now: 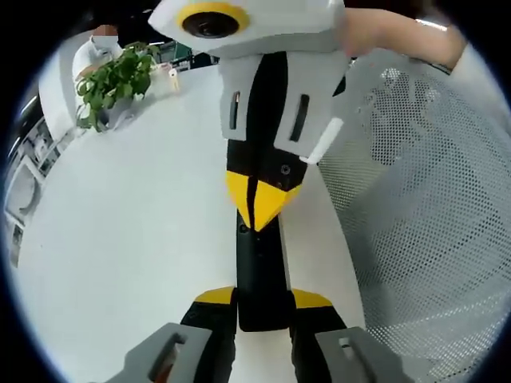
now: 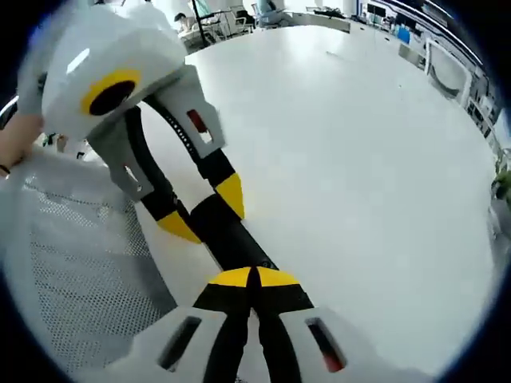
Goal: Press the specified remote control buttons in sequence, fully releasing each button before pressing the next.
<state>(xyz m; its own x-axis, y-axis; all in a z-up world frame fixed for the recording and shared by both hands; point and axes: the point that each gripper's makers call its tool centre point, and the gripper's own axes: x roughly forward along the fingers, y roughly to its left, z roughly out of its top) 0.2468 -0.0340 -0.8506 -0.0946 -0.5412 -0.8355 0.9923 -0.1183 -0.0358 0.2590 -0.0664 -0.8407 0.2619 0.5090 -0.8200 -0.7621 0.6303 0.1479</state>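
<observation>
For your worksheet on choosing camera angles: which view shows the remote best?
The left gripper view: the remote runs up the middle, its length exposed between the jaws. In the right gripper view the remote is a short stretch, its near end hidden by closed yellow tips.

A remote control point(image 1: 260, 271) lies on a table point(image 1: 128, 239), close to its edge. The left gripper point(image 1: 262, 307) straddles the remote's near end, one jaw either side. The right gripper point(image 1: 257, 206) meets the remote's far end, tips together. A mesh chair point(image 1: 423, 223) sits beyond the edge, a plant point(image 1: 116, 80) far across.
</observation>
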